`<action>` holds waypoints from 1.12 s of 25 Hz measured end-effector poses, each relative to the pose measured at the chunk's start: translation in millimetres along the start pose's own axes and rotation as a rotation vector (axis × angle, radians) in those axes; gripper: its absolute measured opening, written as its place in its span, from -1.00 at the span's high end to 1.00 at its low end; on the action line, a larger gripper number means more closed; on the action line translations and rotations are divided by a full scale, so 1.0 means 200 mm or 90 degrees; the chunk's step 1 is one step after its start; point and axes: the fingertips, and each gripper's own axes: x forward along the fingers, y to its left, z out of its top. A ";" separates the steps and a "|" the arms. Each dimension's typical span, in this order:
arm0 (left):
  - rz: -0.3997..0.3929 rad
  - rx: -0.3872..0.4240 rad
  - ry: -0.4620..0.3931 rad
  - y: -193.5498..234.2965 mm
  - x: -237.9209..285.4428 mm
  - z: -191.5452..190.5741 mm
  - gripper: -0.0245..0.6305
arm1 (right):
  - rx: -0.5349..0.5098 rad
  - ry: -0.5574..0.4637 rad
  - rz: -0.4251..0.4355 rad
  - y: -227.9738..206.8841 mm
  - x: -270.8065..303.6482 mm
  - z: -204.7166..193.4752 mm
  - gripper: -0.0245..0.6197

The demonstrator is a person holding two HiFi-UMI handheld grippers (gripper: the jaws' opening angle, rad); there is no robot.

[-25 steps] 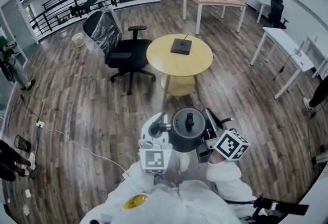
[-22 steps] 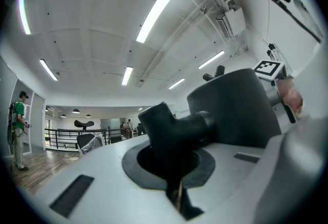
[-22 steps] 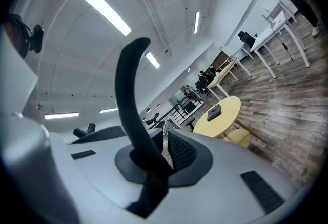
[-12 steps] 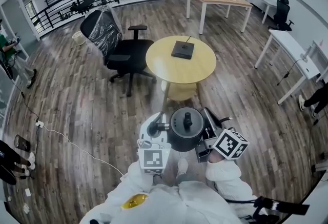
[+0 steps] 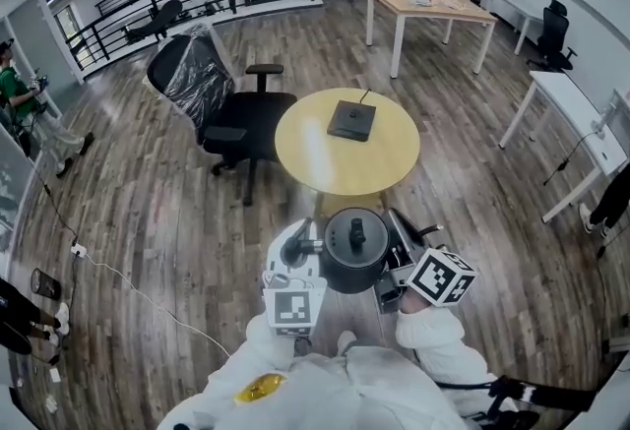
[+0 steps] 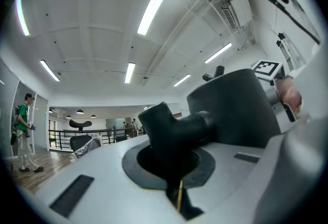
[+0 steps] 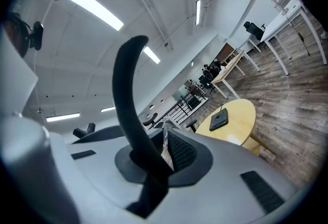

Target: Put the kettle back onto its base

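Nearer the round table [image 5: 315, 162] than a second ago, carrying the kettle [image 5: 354, 246] in the air, well apart from the base [image 5: 351, 120] (set-down not yet possible). Left gripper [image 5: 295, 249] pinched tight on the spout [image 6: 174, 130], right gripper [image 5: 397, 259] closed round the handle [image 7: 130, 105].

Round yellow table [image 5: 315, 157] at centre — black office chair [image 5: 241, 113], back wrapped in plastic, to its left; wooden table [image 5: 433, 7] far right; white cable [image 5: 128, 285] on near-left floor.
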 end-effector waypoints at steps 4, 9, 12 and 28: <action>0.008 0.000 0.002 -0.01 0.21 -0.03 0.93 | 0.001 0.006 0.004 -0.14 0.14 0.10 0.82; 0.013 -0.002 0.003 -0.02 0.44 -0.07 0.93 | 0.002 0.013 0.006 -0.29 0.29 0.21 0.82; 0.012 -0.001 0.005 -0.02 0.53 -0.06 0.93 | 0.005 0.013 0.006 -0.34 0.35 0.26 0.82; -0.001 0.000 0.011 -0.02 0.71 -0.12 0.93 | 0.011 0.008 0.000 -0.47 0.48 0.31 0.82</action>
